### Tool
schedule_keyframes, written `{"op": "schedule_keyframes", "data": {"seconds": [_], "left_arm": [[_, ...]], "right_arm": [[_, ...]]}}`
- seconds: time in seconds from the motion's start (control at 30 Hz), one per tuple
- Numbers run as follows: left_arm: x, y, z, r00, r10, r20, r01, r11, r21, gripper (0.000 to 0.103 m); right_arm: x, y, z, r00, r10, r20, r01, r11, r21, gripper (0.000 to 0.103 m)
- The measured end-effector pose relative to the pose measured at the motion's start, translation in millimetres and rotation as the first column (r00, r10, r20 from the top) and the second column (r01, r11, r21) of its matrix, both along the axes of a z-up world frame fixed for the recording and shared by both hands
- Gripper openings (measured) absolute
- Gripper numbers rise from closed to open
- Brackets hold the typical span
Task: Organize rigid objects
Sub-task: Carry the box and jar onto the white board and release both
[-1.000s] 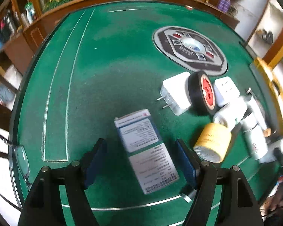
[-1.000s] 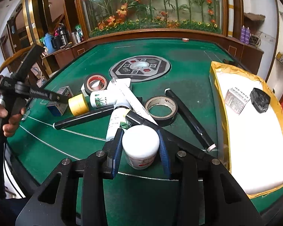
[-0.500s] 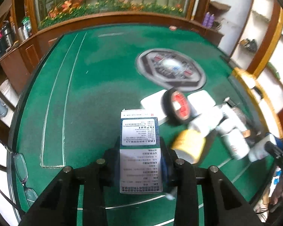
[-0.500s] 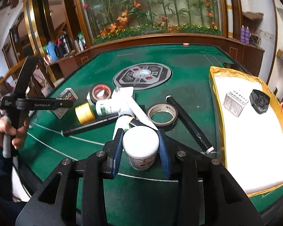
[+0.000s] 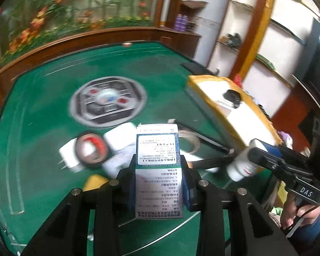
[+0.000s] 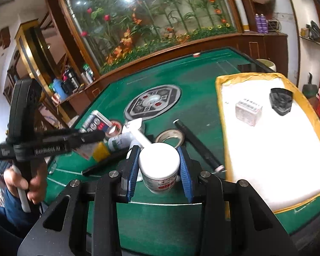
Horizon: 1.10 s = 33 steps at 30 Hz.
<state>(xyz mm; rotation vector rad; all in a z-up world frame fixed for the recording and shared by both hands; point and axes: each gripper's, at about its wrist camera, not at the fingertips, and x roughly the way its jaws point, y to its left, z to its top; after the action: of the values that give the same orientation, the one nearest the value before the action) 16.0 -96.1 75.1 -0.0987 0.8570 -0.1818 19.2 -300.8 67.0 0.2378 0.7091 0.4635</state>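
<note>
My left gripper (image 5: pixel 159 170) is shut on a blue and white medicine box (image 5: pixel 159 162) and holds it lifted above the green table; the box also shows in the right wrist view (image 6: pixel 95 121). My right gripper (image 6: pixel 159 166) is shut on a white jar (image 6: pixel 159 168) with a white lid, raised above the table; the jar also shows in the left wrist view (image 5: pixel 244 164). A white tray with a yellow rim (image 6: pixel 220 115) lies at the right, holding a small clear box (image 6: pixel 248 111) and a black object (image 6: pixel 281 101).
A pile lies on the green felt: a red-cored tape roll (image 5: pixel 89 149), white plug adapters (image 5: pixel 68 155), a yellow tape roll (image 6: pixel 101 151), a brown tape ring (image 6: pixel 170 137), black rods (image 6: pixel 197 145) and white bottles (image 6: pixel 120 141). A round panel (image 6: pixel 152 104) sits mid-table.
My left gripper closed on the medicine box, lifted it off the table and swung right toward the tray. My right gripper raised the white jar and shifted slightly right.
</note>
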Motion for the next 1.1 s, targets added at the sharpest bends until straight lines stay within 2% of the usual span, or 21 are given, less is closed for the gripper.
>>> {"op": "schedule_keyframes", "data": {"seconds": [0.17, 0.33, 0.53, 0.63, 0.77, 0.87, 1.1], "left_arm": [[15.6, -43.3, 6.4, 0.997, -0.082, 0.011, 0.082, 0.997, -0.009, 0.035], [36.4, -87.2, 10.1, 0.988, -0.155, 0.008, 0.155, 0.986, -0.056, 0.035], [63.2, -142.6, -2.2, 0.974, -0.228, -0.007, 0.227, 0.971, -0.08, 0.035], [75.2, -160.1, -16.5, 0.972, -0.232, -0.036, 0.228, 0.97, -0.089, 0.035], [82.8, -168.6, -33.8, 0.973, -0.224, -0.06, 0.219, 0.972, -0.086, 0.035], [85.6, -171.5, -39.2, 0.976, -0.209, -0.065, 0.205, 0.977, -0.065, 0.035], [79.7, -178.3, -37.2, 0.977, -0.211, 0.01, 0.211, 0.978, 0.0, 0.037]], "right_arm": [[0.7, -31.6, 10.8, 0.995, -0.093, 0.023, 0.092, 0.996, 0.019, 0.035], [4.9, -66.0, 18.6, 0.98, -0.197, 0.03, 0.196, 0.98, 0.033, 0.035], [26.1, -111.6, 7.8, 0.936, -0.35, -0.027, 0.351, 0.936, 0.011, 0.035], [41.6, -130.8, -2.4, 0.912, -0.402, -0.078, 0.403, 0.915, -0.003, 0.035], [56.8, -146.0, -15.9, 0.9, -0.406, -0.16, 0.413, 0.911, 0.01, 0.035], [67.4, -144.9, -22.4, 0.903, -0.381, -0.197, 0.389, 0.921, 0.002, 0.035], [97.9, -143.0, -23.5, 0.885, -0.416, -0.208, 0.418, 0.908, -0.033, 0.037]]}}
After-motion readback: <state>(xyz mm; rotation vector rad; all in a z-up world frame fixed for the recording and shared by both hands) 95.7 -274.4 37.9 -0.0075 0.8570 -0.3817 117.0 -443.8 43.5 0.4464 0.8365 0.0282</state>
